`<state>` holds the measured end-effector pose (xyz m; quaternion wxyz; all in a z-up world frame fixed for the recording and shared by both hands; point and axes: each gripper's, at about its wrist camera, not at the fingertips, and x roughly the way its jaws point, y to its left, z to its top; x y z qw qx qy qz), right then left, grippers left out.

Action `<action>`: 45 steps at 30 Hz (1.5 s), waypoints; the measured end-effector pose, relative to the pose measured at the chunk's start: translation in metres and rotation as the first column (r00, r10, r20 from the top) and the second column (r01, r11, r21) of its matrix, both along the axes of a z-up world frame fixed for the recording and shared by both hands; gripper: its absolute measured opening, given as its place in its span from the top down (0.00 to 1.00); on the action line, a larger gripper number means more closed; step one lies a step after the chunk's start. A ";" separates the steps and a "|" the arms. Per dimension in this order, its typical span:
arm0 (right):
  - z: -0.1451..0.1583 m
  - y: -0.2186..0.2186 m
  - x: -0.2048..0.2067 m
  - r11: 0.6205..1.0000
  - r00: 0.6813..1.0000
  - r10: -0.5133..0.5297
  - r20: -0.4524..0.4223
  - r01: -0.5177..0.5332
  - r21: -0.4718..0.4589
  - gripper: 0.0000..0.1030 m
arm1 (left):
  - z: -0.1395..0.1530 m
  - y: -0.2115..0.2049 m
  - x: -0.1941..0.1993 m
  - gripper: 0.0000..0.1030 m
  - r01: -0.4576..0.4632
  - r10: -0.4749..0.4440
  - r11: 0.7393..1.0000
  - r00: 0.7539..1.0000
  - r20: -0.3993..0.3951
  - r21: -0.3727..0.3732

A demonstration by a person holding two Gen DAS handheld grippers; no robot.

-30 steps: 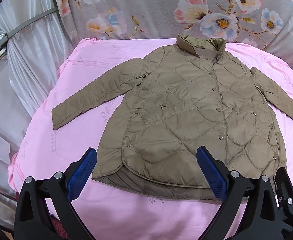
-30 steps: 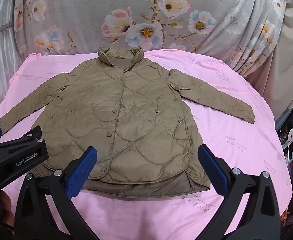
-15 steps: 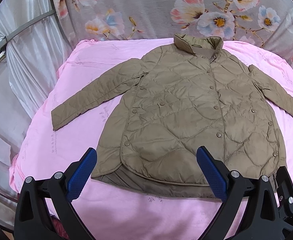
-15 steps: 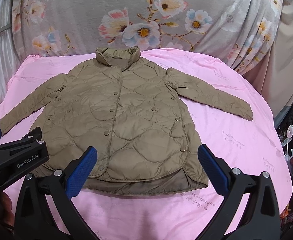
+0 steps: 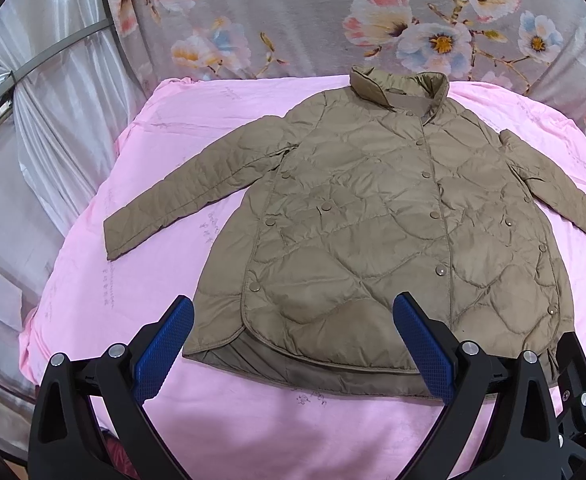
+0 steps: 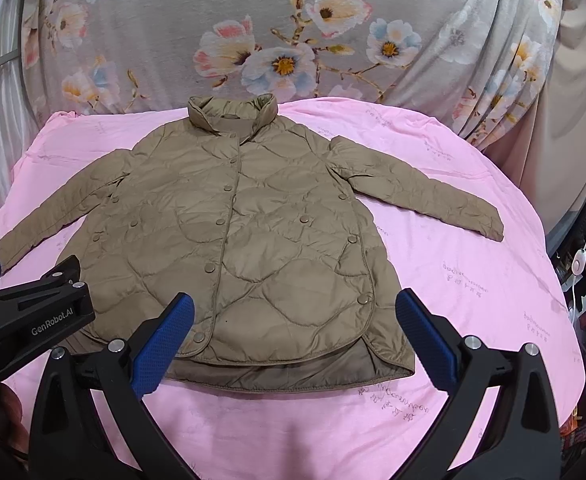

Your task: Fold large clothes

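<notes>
While jacket (image 5: 373, 232) lies flat, both claws (image 5: 293, 320) (image 6: 295, 320) gaping, hovering.

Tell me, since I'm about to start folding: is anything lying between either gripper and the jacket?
Nothing visible. The jacket lies flat on the pink sheet, and the open left gripper and right gripper face its hem unobstructed.

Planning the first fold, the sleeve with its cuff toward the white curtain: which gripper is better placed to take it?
Probably the left gripper. It hangs open above the jacket hem on that sleeve's side. The right gripper, also open, hangs nearer the opposite sleeve and would have to cross the jacket.
</notes>
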<state>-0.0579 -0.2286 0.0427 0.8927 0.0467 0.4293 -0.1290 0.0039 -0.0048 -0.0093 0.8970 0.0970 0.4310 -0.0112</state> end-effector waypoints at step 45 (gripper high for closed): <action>-0.009 -0.005 0.010 0.998 1.000 -0.007 -0.009 0.007 0.061 0.04 | -0.012 0.001 0.006 0.05 -0.022 0.022 1.000 0.999 -0.027 -0.001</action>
